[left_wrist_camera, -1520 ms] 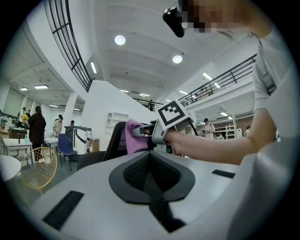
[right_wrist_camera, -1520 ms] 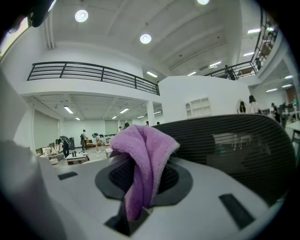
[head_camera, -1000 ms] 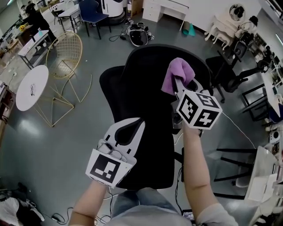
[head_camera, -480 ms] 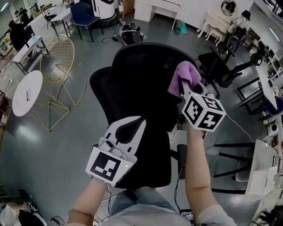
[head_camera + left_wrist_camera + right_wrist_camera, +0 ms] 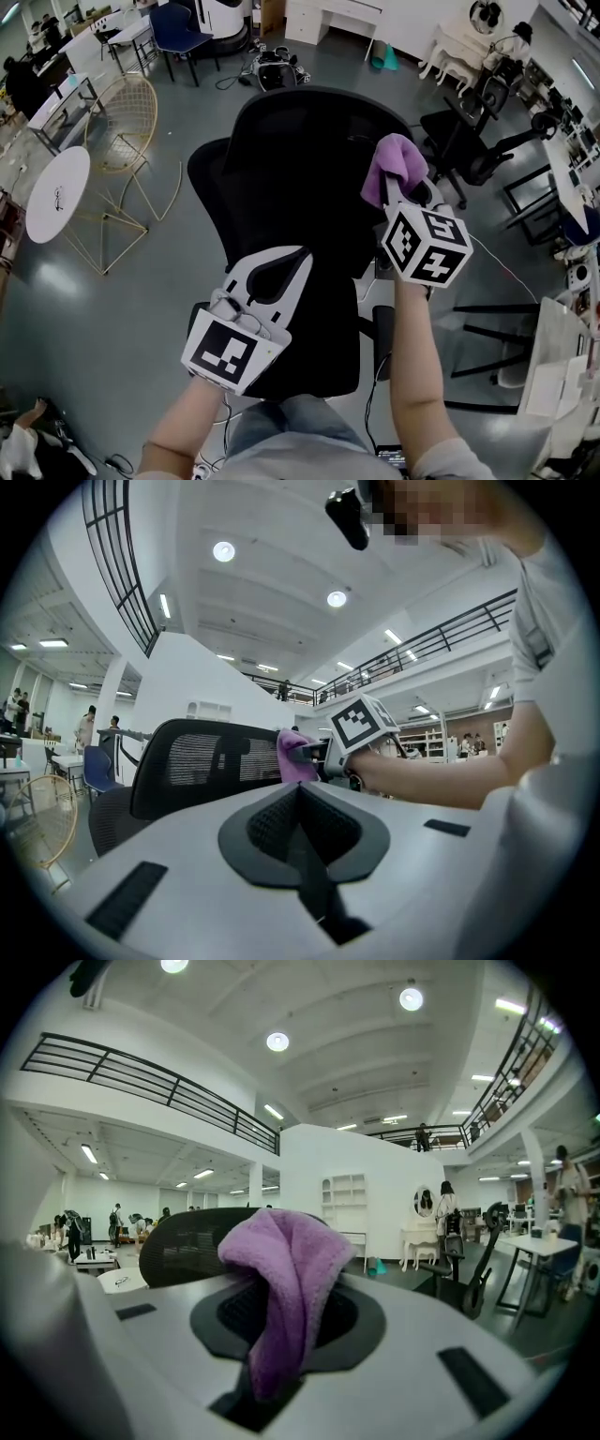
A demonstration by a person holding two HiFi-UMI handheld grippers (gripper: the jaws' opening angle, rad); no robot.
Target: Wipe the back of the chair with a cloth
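My cloth [image 5: 395, 161] is light purple. The chair [image 5: 298, 178] is black all over, and its back has a fine net pattern. My left tongs [image 5: 279, 261] are pale grey with black bumpy pads. My right tongs [image 5: 397, 186] are pale grey too, and their cube [image 5: 427, 246] has black and white squares. The floor [image 5: 131, 309] is shiny grey. A round table [image 5: 58, 192] is white, and a wire chair [image 5: 125, 117] is gold.

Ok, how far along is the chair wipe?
Done: the purple cloth is clamped in the right gripper. In hand: it is held at the right side of the black chair back; contact is unclear. To do: wiping the rest; no cleaned area shows. The left gripper is shut and empty.
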